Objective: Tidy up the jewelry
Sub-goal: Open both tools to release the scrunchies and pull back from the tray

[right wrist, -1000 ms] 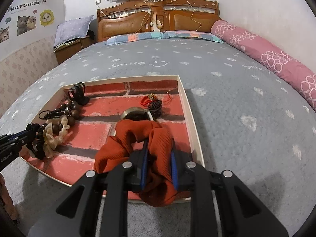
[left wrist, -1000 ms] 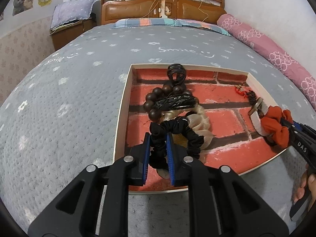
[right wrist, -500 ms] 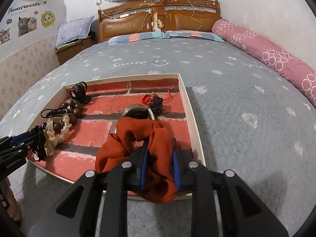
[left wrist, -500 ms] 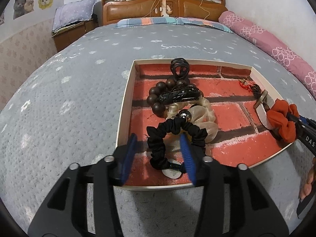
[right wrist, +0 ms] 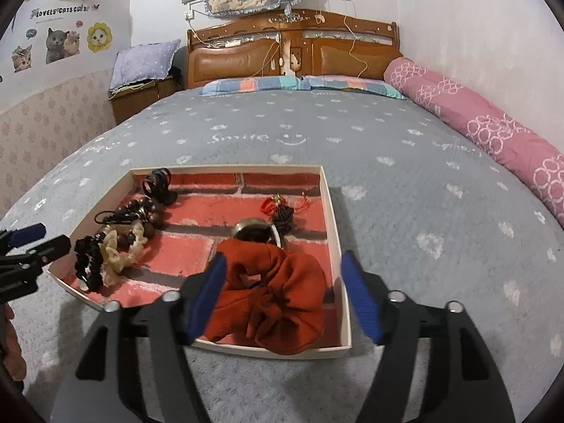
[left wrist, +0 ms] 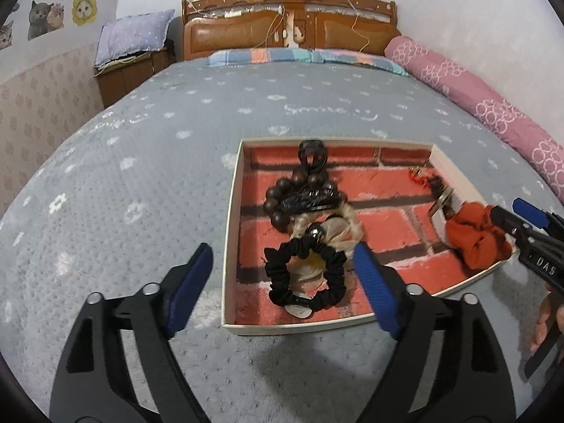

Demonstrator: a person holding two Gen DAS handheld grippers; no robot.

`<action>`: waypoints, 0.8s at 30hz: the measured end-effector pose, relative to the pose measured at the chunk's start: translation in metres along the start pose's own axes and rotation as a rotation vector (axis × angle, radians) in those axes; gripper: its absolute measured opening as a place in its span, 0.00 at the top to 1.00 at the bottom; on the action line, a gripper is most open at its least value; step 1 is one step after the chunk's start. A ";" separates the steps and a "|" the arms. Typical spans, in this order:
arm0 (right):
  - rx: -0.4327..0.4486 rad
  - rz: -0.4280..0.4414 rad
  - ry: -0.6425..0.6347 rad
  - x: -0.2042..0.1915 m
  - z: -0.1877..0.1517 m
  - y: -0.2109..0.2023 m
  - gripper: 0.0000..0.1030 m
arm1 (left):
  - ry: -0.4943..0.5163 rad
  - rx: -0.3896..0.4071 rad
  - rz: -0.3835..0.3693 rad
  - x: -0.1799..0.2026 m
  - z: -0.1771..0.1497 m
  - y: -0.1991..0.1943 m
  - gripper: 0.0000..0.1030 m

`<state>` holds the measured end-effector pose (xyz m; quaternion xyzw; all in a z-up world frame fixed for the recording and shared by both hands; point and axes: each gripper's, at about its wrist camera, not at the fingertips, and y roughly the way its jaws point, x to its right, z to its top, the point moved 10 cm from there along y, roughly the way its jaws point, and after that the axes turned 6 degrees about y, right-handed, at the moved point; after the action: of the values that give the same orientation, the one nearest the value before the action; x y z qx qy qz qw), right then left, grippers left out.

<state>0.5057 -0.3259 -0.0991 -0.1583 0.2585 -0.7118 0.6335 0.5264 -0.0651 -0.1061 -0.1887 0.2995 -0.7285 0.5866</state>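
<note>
Here, ribbed rust scrunchie (right wrist: 271, 292) (knit, perhaps) lies crumpled.

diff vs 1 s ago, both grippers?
Both let go. Left gripper has just opened off the black scrunchie; right gripper has just opened off the orange scrunchie. Both scrunchies lie in the tray. Bead bracelet and the rest unchanged.

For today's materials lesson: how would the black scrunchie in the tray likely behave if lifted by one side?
The black scrunchie is gathered fabric, so it would probably sag, not hold its ring. It looks light. Since it lies on the cream scrunchie, lifting may drag that along.
</note>
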 end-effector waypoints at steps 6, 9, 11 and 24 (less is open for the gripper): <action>0.023 -0.010 -0.021 -0.002 0.000 -0.027 0.17 | -0.015 0.049 -0.001 -0.007 0.005 -0.039 0.05; 0.042 -0.020 -0.035 -0.003 -0.005 -0.046 0.08 | -0.028 0.065 0.002 -0.012 0.000 -0.059 0.05; 0.054 -0.017 -0.033 -0.003 -0.011 -0.060 0.07 | -0.037 0.089 0.016 -0.016 -0.005 -0.074 0.05; 0.091 -0.002 -0.001 -0.002 -0.083 -0.159 0.04 | -0.054 0.132 0.023 -0.007 -0.076 -0.166 0.05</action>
<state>0.3303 -0.3003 -0.0761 -0.1299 0.2256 -0.7234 0.6395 0.3573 -0.0196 -0.0529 -0.1658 0.2370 -0.7346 0.6138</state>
